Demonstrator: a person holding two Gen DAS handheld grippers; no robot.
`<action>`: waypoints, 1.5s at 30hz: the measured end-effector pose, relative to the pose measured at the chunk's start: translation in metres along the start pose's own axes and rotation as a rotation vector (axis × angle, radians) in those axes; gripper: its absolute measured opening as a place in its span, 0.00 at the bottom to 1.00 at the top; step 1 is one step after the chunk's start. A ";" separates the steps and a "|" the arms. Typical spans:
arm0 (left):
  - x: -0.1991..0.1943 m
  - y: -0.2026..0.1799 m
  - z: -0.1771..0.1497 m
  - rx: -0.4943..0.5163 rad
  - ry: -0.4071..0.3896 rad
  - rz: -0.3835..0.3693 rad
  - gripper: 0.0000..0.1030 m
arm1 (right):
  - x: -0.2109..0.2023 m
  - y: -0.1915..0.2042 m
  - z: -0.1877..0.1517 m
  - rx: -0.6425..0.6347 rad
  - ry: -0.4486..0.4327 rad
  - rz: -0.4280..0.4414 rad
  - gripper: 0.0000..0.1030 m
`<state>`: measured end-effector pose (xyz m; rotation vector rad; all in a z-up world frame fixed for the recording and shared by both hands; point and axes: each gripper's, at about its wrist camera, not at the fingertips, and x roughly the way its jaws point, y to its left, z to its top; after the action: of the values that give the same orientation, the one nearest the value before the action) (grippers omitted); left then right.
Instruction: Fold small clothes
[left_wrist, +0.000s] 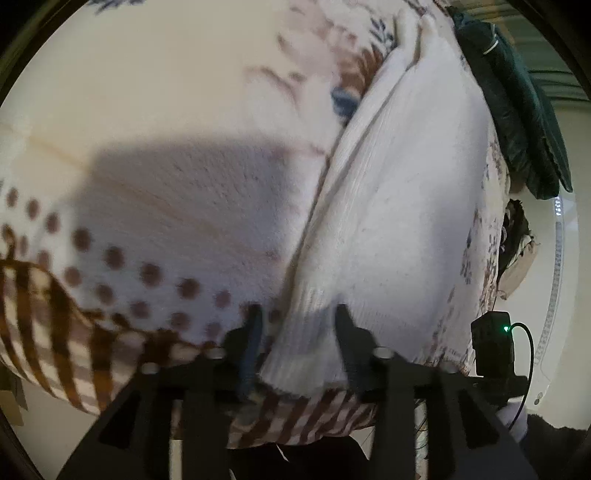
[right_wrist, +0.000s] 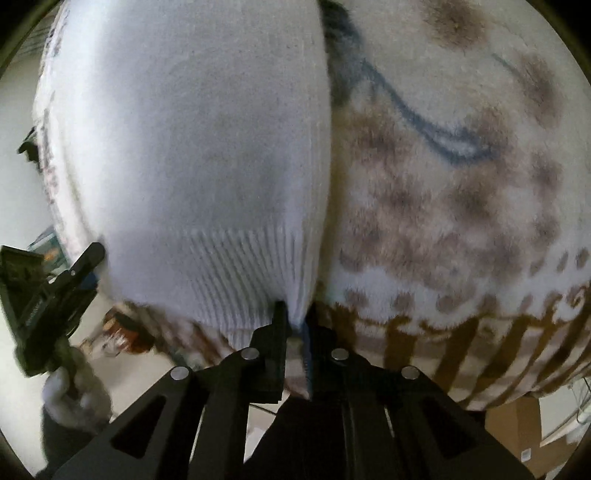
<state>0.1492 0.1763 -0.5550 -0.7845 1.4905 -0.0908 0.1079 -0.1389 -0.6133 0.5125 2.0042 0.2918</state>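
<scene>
The right tool (right_wrist: 295, 325) pinches the white knit garment (right_wrist: 207, 155) at its ribbed hem corner, the left tool (left_wrist: 295, 325) stands open astride the other hem corner, so it must close before folding.

The sweater (left_wrist: 399, 192) lies flat on the blanket (left_wrist: 177, 122), which spreads out to both sides of it. The left hand-held gripper (left_wrist: 295, 314) straddles the hem's left corner; the right hand-held gripper (right_wrist: 293, 314) sits at the right corner (hem cloth between its fingers). A folded garment (left_wrist: 517, 122) lies beyond the sweater's far right edge.
</scene>
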 end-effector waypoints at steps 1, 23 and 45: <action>0.001 0.002 0.000 -0.006 0.003 -0.024 0.47 | -0.003 -0.003 0.000 -0.004 0.021 0.011 0.29; 0.041 -0.030 0.010 0.045 0.100 -0.122 0.09 | -0.007 -0.045 0.018 0.143 -0.040 0.453 0.16; -0.067 -0.170 0.149 0.210 -0.197 -0.249 0.09 | -0.217 0.081 0.058 0.063 -0.435 0.587 0.12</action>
<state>0.3442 0.1432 -0.4278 -0.7807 1.1716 -0.3423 0.2662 -0.1714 -0.4373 1.1044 1.4131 0.4309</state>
